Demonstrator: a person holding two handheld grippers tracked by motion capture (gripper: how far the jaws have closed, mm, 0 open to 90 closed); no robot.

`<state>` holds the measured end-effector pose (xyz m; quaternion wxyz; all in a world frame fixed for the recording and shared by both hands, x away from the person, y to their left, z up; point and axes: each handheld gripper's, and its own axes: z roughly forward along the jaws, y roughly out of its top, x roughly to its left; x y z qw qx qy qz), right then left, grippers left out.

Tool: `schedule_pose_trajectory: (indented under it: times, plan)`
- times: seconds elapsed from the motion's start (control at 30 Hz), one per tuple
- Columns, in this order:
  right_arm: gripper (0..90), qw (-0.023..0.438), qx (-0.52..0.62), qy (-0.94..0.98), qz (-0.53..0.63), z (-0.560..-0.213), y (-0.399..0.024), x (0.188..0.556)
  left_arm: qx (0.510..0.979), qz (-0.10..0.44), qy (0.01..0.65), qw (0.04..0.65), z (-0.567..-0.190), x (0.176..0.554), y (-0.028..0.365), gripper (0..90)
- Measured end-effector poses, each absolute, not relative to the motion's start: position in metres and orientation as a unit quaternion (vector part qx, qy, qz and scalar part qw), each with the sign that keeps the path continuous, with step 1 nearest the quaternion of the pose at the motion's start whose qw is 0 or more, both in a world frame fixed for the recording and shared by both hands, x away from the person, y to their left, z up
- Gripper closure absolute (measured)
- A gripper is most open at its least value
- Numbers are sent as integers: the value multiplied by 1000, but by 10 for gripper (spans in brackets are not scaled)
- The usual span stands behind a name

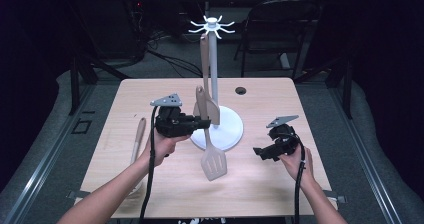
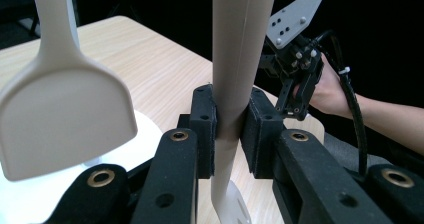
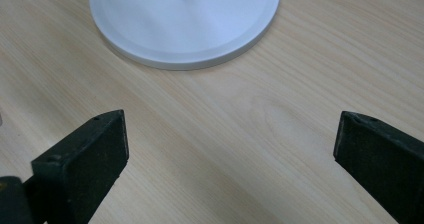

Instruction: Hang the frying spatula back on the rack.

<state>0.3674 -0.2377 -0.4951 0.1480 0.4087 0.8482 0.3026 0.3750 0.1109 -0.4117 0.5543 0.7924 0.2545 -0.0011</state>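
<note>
From the high view, our left gripper clamps the slotted spatula by its handle, beside the white hook stand; we should lift it straight to a hook.

Left gripper view: pads squeeze the handle.

Right gripper view: jaws stand wide, empty, over the pale wood table; surroundings dark.

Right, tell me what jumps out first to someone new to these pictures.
First the slotted spatula, held upright above the middle of the table by its handle in the left tool, blade down. Just behind stands the white stand with hooks on top, and a solid beige spatula hangs there. The right tool hovers wide open over bare wood near the stand's base.
</note>
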Motion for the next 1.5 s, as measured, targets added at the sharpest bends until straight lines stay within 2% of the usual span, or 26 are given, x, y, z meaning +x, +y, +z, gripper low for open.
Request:
schedule_pose_trajectory:
  times: [1.5]
  plan:
    - [5, 152, 402, 852, 299, -493, -239, 367, 798, 44, 218, 560, -341, 416, 76, 772]
